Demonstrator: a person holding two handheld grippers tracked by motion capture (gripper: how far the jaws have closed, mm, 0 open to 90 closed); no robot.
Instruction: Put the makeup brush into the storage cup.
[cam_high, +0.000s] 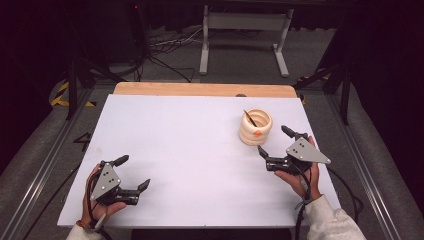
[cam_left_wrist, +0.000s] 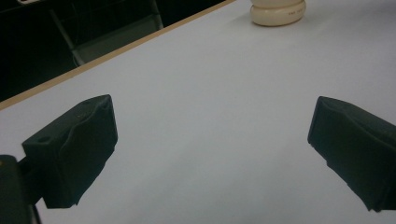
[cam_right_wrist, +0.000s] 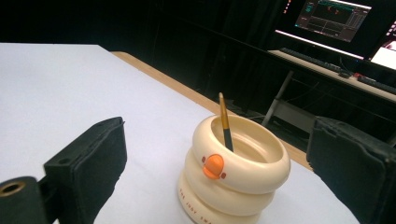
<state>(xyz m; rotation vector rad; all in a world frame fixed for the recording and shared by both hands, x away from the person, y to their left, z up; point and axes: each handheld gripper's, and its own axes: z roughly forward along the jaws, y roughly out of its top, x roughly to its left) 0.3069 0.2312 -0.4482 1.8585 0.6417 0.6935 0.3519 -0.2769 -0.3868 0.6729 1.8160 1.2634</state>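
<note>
Where the white table top (cam_high: 190, 165) meets its near edge, the person's left hand (cam_high: 95, 205) holds the left gripper (cam_high: 133, 172) close to the near left corner, jaws spread wide with nothing between them; its grey three-cornered plate (cam_high: 106, 180) faces up. Item two, the right gripper (cam_high: 272, 141), sits in the right hand (cam_high: 300, 180) toward the right edge, a white sleeve (cam_high: 332, 222) entering from the bottom; its jaws likewise stand apart and empty, opening toward the pen holder. Between the two grippers lies a broad bare stretch of white surface, unbroken across the middle and left of the table. Item three, the cream pen holder (cam_right_wrist: 233, 177), built as stacked rounded rings with an orange duck bill (cam_right_wrist: 214, 166) on the front, stands upright on the right half of the table, just beyond the right gripper's jaws and apart from them; in the right gripper view it rises between the two black jaws, nearer the right one. Item four, a slim pencil-like stick (cam_right_wrist: 225, 122), yellowish above and dark below, leans inside the holder against its rim. In the left gripper view the holder's base (cam_left_wrist: 278, 12) shows far off across open white surface. Beyond the holder, the wooden strip (cam_high: 200, 89) marks the far table edge. Farther still: grey floor, loose cables (cam_high: 165, 47), a white stand frame (cam_high: 245, 30); monitors (cam_right_wrist: 334, 18) glow in the right gripper view.
</note>
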